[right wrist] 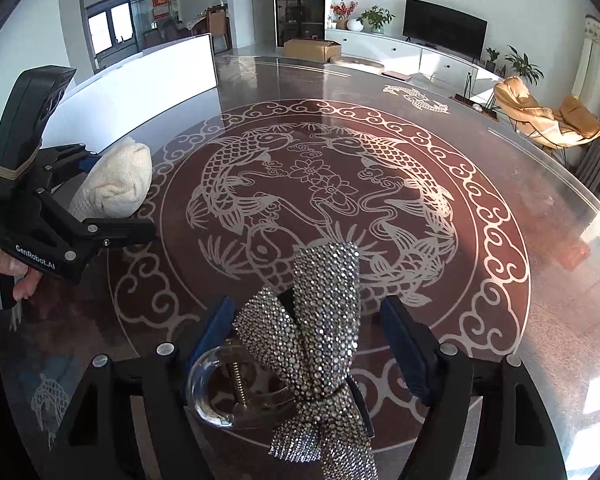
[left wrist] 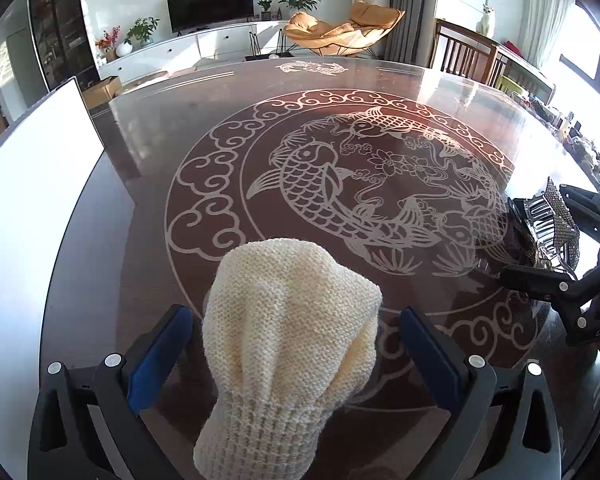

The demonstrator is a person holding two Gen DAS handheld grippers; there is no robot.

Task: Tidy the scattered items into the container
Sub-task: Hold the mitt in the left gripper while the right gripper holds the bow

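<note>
– Mitten [left wrist: 276,360] first: cream knit, cuff towards the lens, lying flat on the counter [left wrist: 120,240] between the jaws of the left hand-held gripper [left wrist: 296,314]. Those jaws are released, with a gap to the wool on both sides.

– So nothing is grasped there. How would you take it?

– Lower until the pads straddle the thick middle of the knit, not the loose cuff, then clench firmly. Wool squashes, so I'd expect a shallow pinch to slip out on the lift.

– And the other side?

– The right hand-held gripper [right wrist: 306,304] has the clip [right wrist: 324,320] between its jaws, a rhinestone bow on a clear claw with a brass spring. It looks released too: the far pad stands clear of the bow. I can't be sure the near pad isn't brushing the clear ring.

– Where should it bite?

– On the hard claw body, I think. The bow tails are floppy and the stones look slick.

– Where does it all go?

– Probably into the white box [left wrist: 32,184] at the counter's left edge, just beside the mitten and well apart from the clip. Its inside isn't in view.

– Any risk?

– Glass top: come down gently, and lift each piece clear rather than dragging it. The left one has the short trip, so I'd let it go first and keep the two from crossing.
</note>
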